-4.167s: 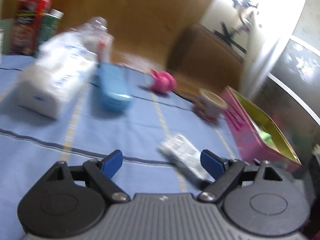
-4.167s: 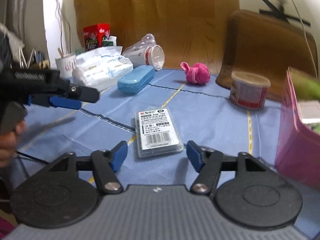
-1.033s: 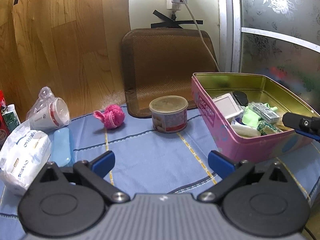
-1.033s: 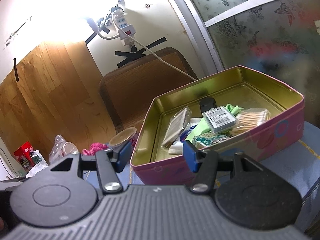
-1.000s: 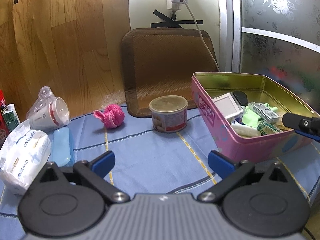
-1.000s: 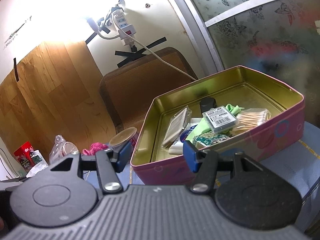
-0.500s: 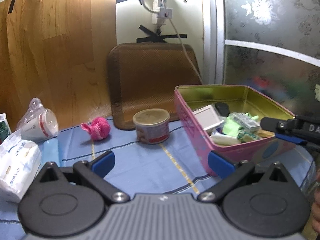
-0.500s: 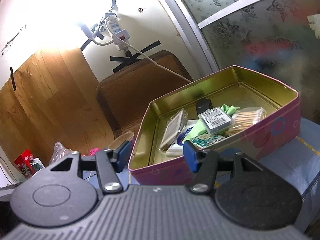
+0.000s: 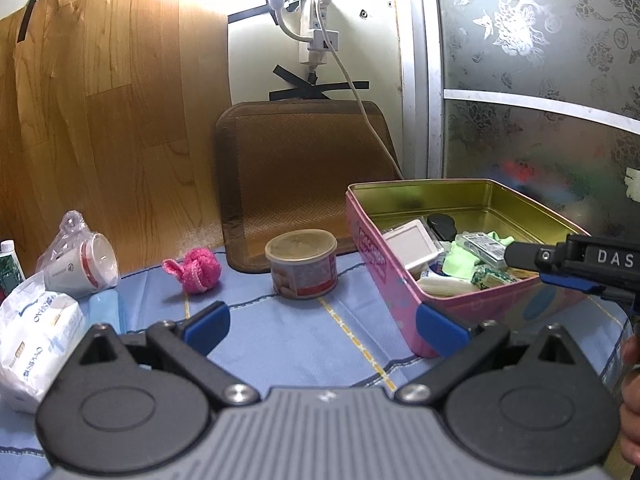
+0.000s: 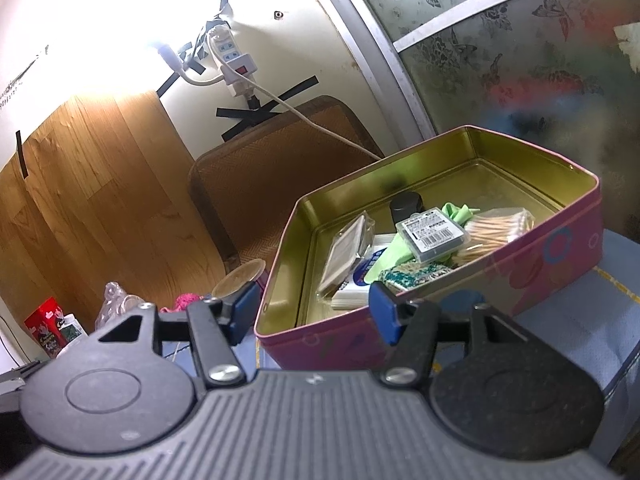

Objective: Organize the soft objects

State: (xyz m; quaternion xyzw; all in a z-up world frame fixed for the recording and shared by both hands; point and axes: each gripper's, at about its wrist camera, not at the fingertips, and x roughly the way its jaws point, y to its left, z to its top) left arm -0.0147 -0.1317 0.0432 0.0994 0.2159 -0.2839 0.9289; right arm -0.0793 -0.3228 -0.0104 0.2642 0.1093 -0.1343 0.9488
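An open pink tin (image 9: 384, 264) (image 10: 520, 280) stands on the blue cloth at the right. It holds a clear barcode box (image 10: 432, 234), a green cloth (image 10: 394, 250), cotton swabs (image 10: 496, 228) and other small items. A pink knitted ball (image 9: 198, 270) lies left of the tin, by a lidded can (image 9: 304, 264). A white tissue pack (image 9: 36, 328) lies at the far left. My left gripper (image 9: 322, 326) is open and empty above the cloth. My right gripper (image 10: 314, 314) hovers before the tin's near corner, its jaws opening with nothing between them.
A blue case (image 9: 104, 312) and a plastic-wrapped cup (image 9: 80, 264) lie beside the tissue pack. A brown mat (image 9: 304, 168) leans on the back wall under a power strip. A frosted glass door bounds the right side. A hand (image 9: 632, 400) shows at the right edge.
The clear barcode box, earlier on the cloth in front of the right gripper, now lies in the tin. The right gripper reaches further into the left wrist view, and its jaws stand slightly wider.
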